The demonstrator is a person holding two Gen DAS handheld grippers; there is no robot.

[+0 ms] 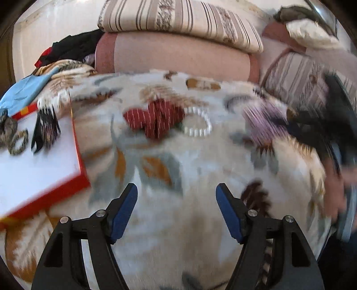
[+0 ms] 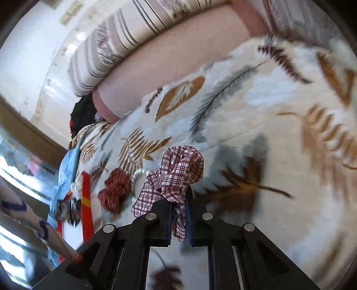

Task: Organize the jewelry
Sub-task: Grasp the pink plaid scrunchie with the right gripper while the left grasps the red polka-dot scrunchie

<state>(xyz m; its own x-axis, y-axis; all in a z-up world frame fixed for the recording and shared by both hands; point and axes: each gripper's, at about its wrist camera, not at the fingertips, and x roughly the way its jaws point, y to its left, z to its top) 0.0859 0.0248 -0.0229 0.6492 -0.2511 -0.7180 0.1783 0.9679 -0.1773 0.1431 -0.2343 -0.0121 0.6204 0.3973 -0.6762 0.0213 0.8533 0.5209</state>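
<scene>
My right gripper point(image 2: 179, 200) is shut on a maroon-and-white checked scrunchie point(image 2: 180, 169), held just above the leaf-patterned blanket point(image 2: 267, 111). In the left wrist view that scrunchie point(image 1: 264, 125) is a purple blur at the right, in front of the dark right gripper point(image 1: 290, 128). A red striped scrunchie point(image 1: 154, 120) and a pearl bracelet point(image 1: 197, 122) lie side by side on the blanket ahead of my left gripper point(image 1: 176, 189). The left gripper stands open over the blanket with nothing between its blue pads point(image 1: 125, 207).
A white box with a red rim point(image 1: 33, 174) sits at the left, holding a leopard-print scrunchie point(image 1: 13, 138) and a black fringed piece point(image 1: 44, 131). Blue cloth point(image 1: 24, 93) lies behind it. Striped cushions point(image 1: 178, 20) and a sofa back close off the far side. A hand point(image 1: 334, 189) shows at the right.
</scene>
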